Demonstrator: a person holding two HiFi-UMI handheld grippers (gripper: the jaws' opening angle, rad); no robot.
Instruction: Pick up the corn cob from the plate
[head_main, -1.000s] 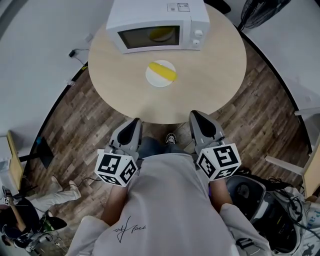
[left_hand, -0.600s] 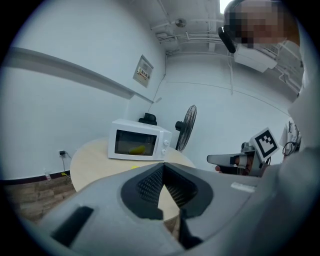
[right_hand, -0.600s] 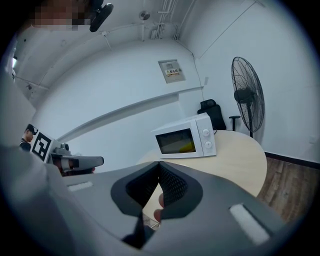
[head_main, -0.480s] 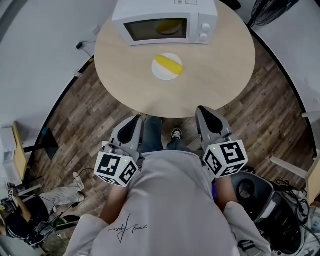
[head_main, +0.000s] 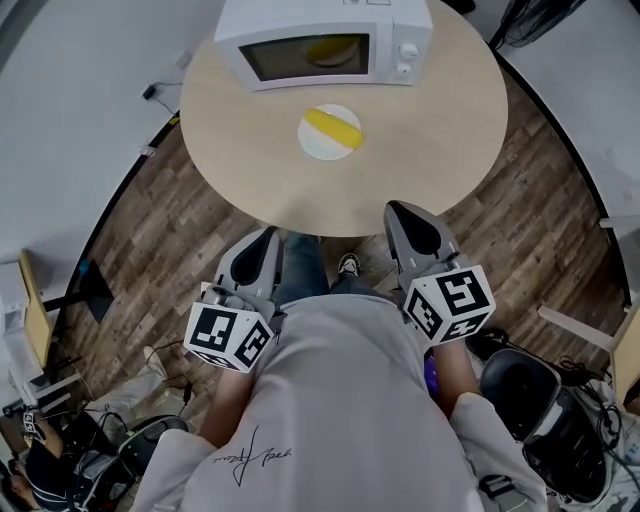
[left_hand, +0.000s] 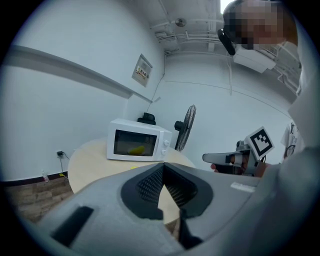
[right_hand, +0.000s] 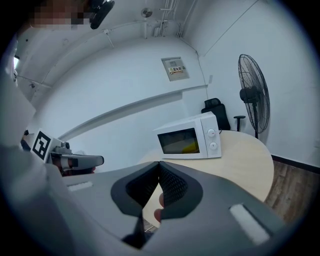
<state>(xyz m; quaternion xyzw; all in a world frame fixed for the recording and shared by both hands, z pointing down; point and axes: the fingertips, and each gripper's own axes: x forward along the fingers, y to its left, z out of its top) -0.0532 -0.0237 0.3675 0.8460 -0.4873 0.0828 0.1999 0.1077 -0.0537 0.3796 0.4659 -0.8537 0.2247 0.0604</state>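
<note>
A yellow corn cob (head_main: 333, 127) lies on a small white plate (head_main: 316, 147) on the round wooden table (head_main: 440, 120), just in front of the microwave. Both grippers are held close to the person's body, short of the table's near edge and well away from the plate. My left gripper (head_main: 265, 243) (left_hand: 163, 166) is shut with nothing in it. So is my right gripper (head_main: 403, 215) (right_hand: 159, 164), its pads meeting at the tip. Each gripper view shows the other gripper off to its side.
A white microwave (head_main: 325, 40) (left_hand: 136, 146) (right_hand: 189, 137) stands at the table's far side, door closed, a yellow shape in its glass. A standing fan (right_hand: 255, 95) is beyond the table. A black machine (head_main: 520, 385) sits on the wood floor at right; a person sits at lower left (head_main: 50, 460).
The view has shifted slightly and the table edge lies a little nearer the grippers. The right gripper has edged forward. Both stay shut and empty.
</note>
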